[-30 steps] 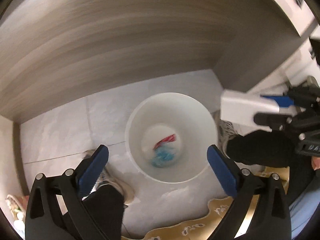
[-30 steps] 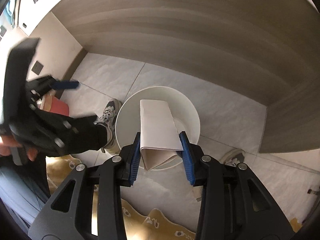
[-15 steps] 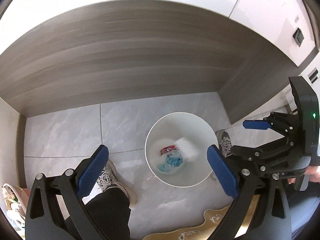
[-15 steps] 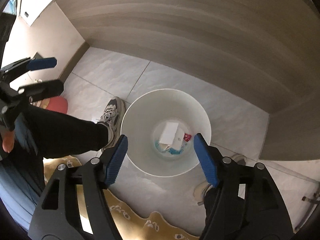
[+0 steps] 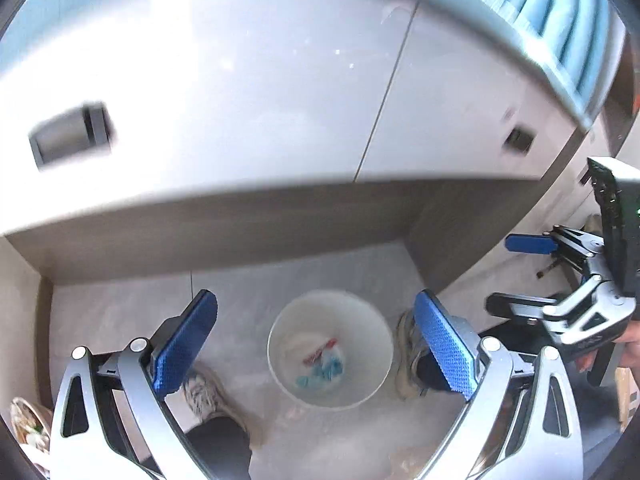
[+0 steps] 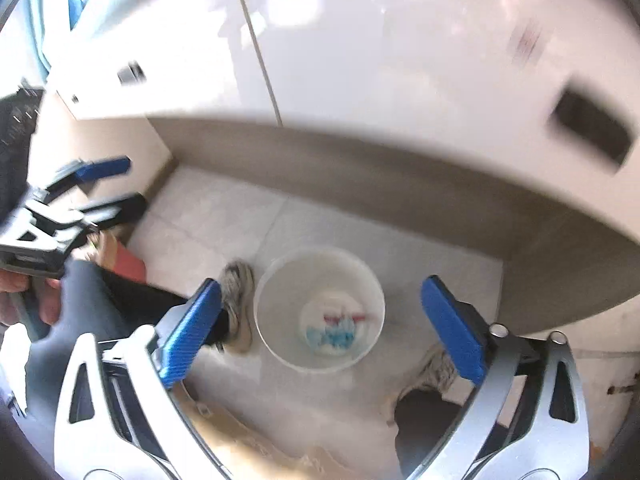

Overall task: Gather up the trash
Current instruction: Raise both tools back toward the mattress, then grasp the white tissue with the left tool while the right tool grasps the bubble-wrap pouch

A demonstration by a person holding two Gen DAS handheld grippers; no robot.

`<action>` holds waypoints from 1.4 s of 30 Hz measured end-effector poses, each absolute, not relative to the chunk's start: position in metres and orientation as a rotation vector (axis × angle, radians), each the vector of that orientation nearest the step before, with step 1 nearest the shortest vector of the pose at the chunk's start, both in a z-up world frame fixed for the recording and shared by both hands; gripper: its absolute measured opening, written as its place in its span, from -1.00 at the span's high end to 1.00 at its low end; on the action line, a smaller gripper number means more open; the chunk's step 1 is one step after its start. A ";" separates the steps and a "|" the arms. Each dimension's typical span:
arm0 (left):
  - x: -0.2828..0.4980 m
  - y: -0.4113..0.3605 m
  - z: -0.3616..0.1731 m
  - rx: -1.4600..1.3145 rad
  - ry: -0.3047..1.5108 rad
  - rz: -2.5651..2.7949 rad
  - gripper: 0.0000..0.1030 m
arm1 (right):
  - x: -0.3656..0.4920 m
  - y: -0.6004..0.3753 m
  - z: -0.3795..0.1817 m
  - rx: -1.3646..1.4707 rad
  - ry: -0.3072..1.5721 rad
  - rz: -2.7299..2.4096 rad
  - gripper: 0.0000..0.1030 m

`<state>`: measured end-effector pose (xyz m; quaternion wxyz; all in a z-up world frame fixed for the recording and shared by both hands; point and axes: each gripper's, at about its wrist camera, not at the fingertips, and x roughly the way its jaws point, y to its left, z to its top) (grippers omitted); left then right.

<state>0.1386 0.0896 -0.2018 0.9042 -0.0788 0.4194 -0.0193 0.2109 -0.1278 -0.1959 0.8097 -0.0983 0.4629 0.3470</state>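
A round white trash bin (image 5: 280, 344) stands on the grey tiled floor far below, also in the right wrist view (image 6: 264, 300). Blue, red and white trash (image 5: 322, 364) lies at its bottom, seen too in the right wrist view (image 6: 334, 330). My left gripper (image 5: 316, 344) is open and empty, high above the bin. My right gripper (image 6: 320, 332) is open and empty, also high above it. Each gripper shows at the edge of the other's view, the right gripper (image 5: 528, 272) and the left gripper (image 6: 104, 188). Both views are blurred.
White cabinet doors (image 5: 280, 80) with recessed handles fill the upper view above a wood-grain kick panel (image 5: 240, 220). The person's shoes (image 6: 238, 304) and dark trouser legs stand on either side of the bin. A beige patterned mat (image 6: 256, 452) lies near the bottom.
The right gripper opened and let go of the folded white paper, which dropped into the bin. Both grippers have since risen and tilted up, so the bin looks smaller and the cabinet doors show.
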 end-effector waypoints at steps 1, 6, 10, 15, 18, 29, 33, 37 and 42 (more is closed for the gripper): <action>0.137 0.088 -0.189 -0.155 0.841 -0.042 -0.88 | 0.209 -0.132 -0.177 -0.197 0.951 0.751 -0.90; 0.137 0.071 -0.120 -0.076 0.728 -0.024 -0.88 | 0.200 -0.156 -0.084 -0.157 0.722 0.758 -0.90; 0.151 0.064 -0.070 -0.045 0.655 0.004 -0.88 | 0.208 -0.169 -0.025 -0.142 0.596 0.743 -0.90; 0.191 0.061 -0.028 -0.025 0.596 0.015 -0.88 | 0.239 -0.162 0.005 -0.169 0.549 0.714 -0.90; 0.225 0.060 -0.016 -0.035 0.599 0.033 -0.88 | 0.267 -0.155 0.017 -0.162 0.576 0.700 -0.90; 0.311 0.081 -0.023 -0.104 0.676 0.048 -0.58 | 0.328 -0.145 0.042 -0.090 0.571 0.684 -0.90; 0.326 0.084 -0.038 -0.105 0.701 0.070 -0.39 | 0.334 -0.143 0.036 -0.092 0.579 0.687 -0.90; 0.330 0.085 -0.046 -0.092 0.698 0.076 0.14 | 0.342 -0.140 0.025 -0.096 0.597 0.688 -0.90; 0.325 0.087 -0.044 -0.085 0.678 0.057 0.31 | 0.362 -0.129 0.008 -0.118 0.633 0.679 -0.90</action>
